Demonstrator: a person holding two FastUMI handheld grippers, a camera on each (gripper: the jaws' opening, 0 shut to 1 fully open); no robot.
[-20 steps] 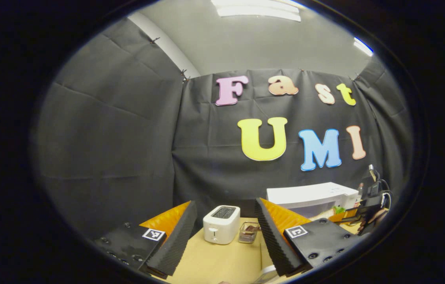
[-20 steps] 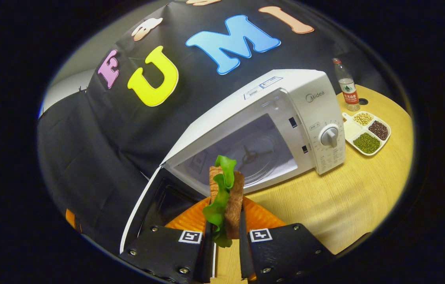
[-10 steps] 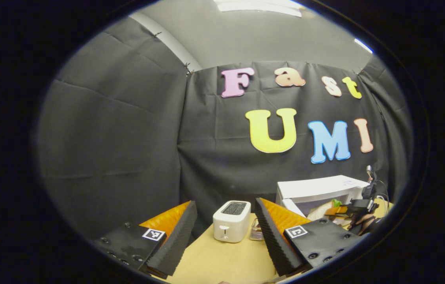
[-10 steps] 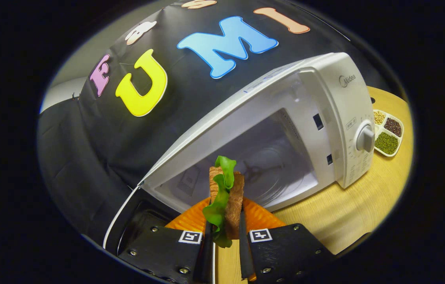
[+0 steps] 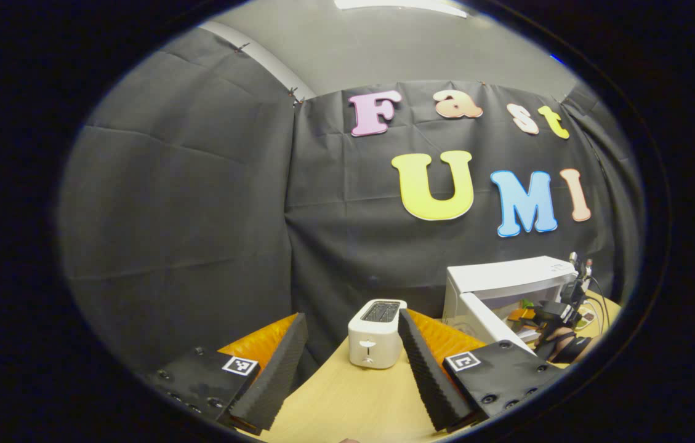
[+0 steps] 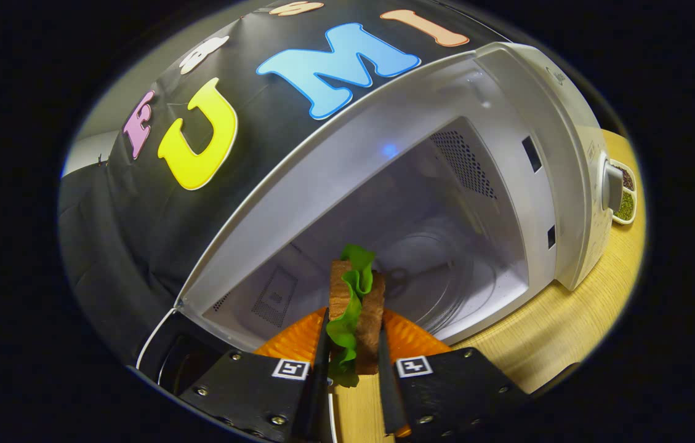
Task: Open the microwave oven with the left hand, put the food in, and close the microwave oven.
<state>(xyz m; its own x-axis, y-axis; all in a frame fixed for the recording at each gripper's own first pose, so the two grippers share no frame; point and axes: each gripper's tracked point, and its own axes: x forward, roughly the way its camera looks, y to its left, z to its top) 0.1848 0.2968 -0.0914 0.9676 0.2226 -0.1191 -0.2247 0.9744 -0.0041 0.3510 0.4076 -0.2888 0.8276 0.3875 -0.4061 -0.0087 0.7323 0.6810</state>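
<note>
Pale wood of the bench runs between the left tongs, whose fingers stand wide apart with nothing between them. Just beyond them a white toaster stands upright on the bench. Farther right is the white microwave oven with its door swung open; the right tongs and the hand holding them are at its mouth, though too small to make out clearly.

From the right gripper view, the right tongs are clamped on the sandwich, bread slices with green lettuce between, held on edge at the open cavity of the microwave oven. The door hangs open at lower left. A divided dish lies on the bench past the oven's dial.
</note>
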